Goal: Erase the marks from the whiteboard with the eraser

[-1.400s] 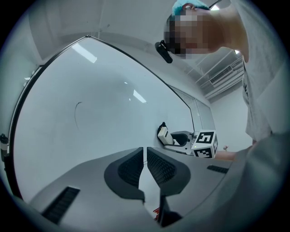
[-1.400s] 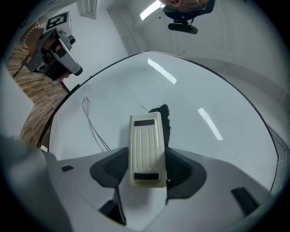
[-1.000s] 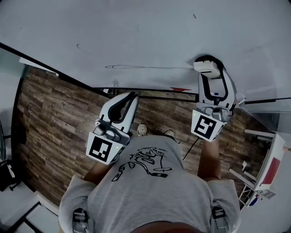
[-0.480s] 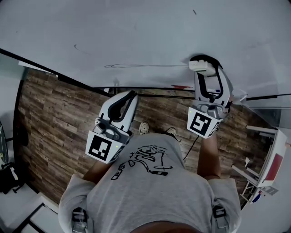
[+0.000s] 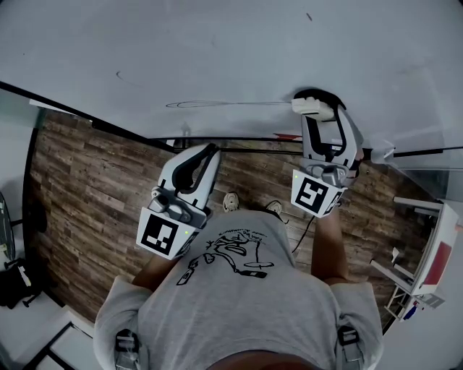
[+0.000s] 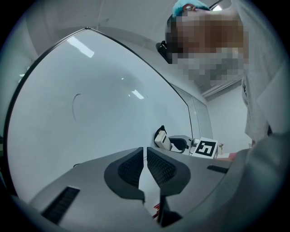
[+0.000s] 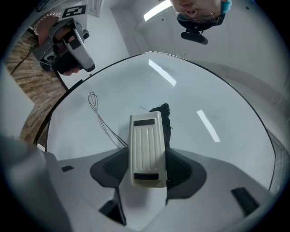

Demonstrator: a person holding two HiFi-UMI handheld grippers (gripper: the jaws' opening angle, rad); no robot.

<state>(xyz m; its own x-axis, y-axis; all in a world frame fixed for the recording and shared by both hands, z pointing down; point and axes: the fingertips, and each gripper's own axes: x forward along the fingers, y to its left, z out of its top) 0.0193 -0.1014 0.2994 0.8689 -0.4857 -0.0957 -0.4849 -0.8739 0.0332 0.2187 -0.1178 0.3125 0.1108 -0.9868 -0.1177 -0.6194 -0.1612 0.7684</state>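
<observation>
**Eraser on the board at the end of the pen line**

The right gripper (image 7: 146, 176) has its jaws clamped on the cream ribbed plastic eraser (image 7: 146, 138), one jaw against each long side; the eraser juts forward past the jaw tips, and its black felt pad (image 7: 165, 117) appears to lie against the white glossy whiteboard (image 5: 217, 50); the thin, long looped pen line (image 7: 102, 123) starts just to the left of these jaws, right by the eraser's edge, and runs away leftward across the board; a short curved stroke (image 5: 127, 75) sits farther off on the same side, and a tiny tick (image 5: 309, 16) lies well above the jaws; the left gripper (image 6: 145, 157) has its jaws drawn almost together, only a slit between the pads and nothing in it, and it hangs low, clear of the board, with the curved stroke ahead of it and to its left.

The step in hand looks like the wiping itself, with the eraser at the right end of the long line and most of that line not yet rubbed out; the task seems early to midway. The next move probably calls for a steady sweep to the left of the right jaws along the line, with the felt kept flat and pressed on the board and the grip firm enough that the eraser does not twist; the curved stroke and the tick would follow.
</observation>
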